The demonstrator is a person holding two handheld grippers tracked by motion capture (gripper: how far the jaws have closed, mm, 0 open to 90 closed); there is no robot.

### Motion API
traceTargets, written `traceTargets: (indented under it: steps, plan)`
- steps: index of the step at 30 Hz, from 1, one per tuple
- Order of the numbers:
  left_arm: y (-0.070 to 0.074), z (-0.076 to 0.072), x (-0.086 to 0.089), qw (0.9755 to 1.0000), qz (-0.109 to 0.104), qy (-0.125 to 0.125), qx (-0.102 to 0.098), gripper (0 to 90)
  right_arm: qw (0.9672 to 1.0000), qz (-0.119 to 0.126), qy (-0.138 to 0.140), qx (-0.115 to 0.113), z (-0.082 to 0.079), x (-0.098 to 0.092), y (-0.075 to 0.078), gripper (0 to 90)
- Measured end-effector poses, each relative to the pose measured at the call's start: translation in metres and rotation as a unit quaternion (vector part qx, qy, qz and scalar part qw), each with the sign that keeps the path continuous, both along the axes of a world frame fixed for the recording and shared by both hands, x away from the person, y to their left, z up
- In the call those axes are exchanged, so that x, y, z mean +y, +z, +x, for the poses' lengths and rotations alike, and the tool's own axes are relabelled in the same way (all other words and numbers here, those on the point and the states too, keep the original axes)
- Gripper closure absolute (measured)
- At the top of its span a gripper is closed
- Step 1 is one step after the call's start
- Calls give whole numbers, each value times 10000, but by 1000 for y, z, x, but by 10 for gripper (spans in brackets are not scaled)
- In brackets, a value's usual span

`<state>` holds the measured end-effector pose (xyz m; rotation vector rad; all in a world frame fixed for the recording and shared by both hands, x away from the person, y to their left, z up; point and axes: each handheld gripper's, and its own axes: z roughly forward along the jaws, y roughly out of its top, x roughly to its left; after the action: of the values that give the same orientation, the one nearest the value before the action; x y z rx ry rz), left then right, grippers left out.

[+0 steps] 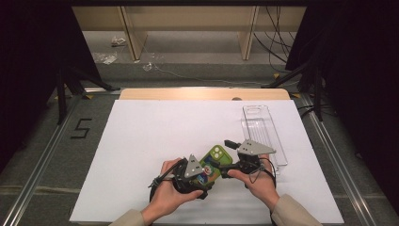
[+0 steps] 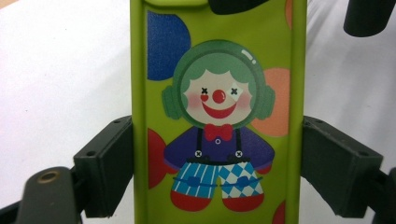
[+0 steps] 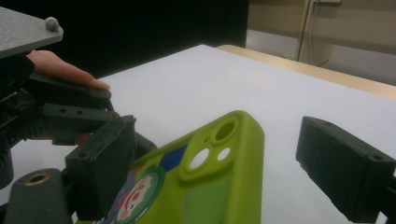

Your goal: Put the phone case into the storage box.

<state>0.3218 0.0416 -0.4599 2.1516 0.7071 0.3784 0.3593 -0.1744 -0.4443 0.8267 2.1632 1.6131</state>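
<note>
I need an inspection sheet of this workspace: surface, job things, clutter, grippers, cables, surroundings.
Surface: white sheet covers the table; wooden edge shows at the far side.
Job's things: green phone case with a clown print, back side up; clear plastic tray lies at the right.
Clutter: nothing seen on the sheet.
Grippers: left hand-held gripper is shut on the phone case by its long edges; right hand-held gripper is open around the camera end, with a gap at one pad.
Cables: black cable trails by the left hand.
Surroundings: wooden shelving, loose cables and scraps on the floor beyond.
</note>
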Motion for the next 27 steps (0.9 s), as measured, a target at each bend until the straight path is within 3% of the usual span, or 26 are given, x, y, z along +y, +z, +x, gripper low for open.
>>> traceTargets:
  steps: [14, 27]
  plan:
    - [-1, -1, -3, 10000, 5, -40, 3, 164, 10000, -25, -38, 65, 4, 4, -2, 161]
    - [-1, -1, -3, 10000, -2, -33, -5, 164, 9996, -27, -187, 203, 5, 5, -3, 289]
